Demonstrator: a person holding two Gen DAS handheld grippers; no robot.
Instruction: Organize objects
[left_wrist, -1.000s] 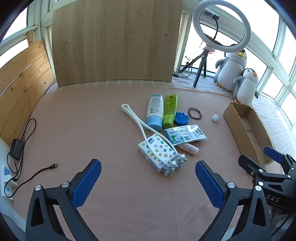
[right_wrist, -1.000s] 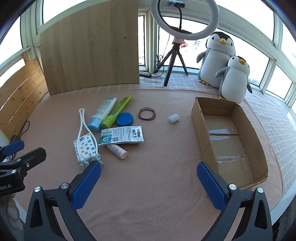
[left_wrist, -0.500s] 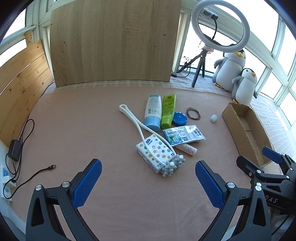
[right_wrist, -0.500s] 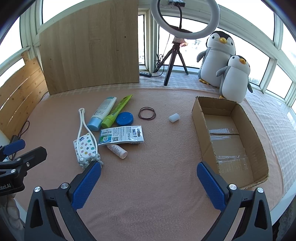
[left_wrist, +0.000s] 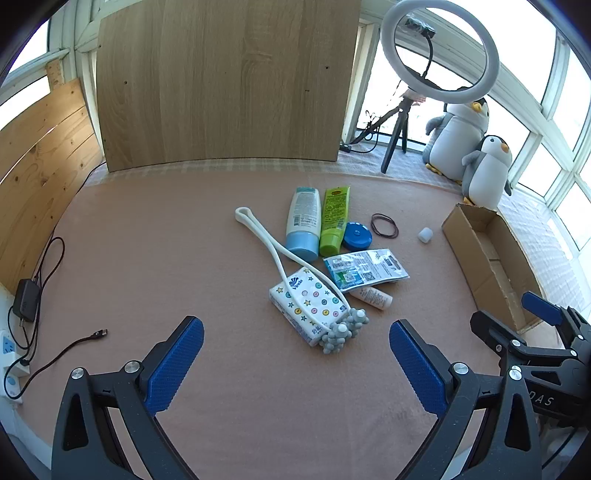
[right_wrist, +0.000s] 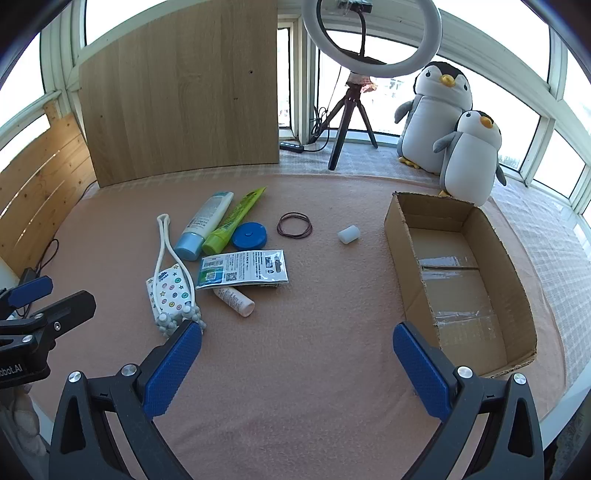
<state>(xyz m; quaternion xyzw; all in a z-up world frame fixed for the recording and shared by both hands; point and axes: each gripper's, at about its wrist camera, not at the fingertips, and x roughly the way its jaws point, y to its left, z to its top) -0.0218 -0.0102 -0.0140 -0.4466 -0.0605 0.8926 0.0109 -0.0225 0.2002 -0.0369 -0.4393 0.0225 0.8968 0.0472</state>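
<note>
Left gripper (left_wrist: 295, 363) gapes wide and empty; just ahead between its fingers lies a tissue pack (left_wrist: 308, 304) under a white massager (left_wrist: 343, 328). Right gripper (right_wrist: 297, 363), equally wide and empty, has the cardboard box (right_wrist: 406, 236) ahead beyond its right finger.

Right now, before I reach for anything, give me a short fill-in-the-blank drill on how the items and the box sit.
1. The cardboard box holds ____ items.
2. The printed sachet lies on top of the small ____ bottle.
3. The white massager lies across the ____ pack.
4. Both the left gripper and right gripper are ____.

Missing words: no; white; tissue; open
</note>
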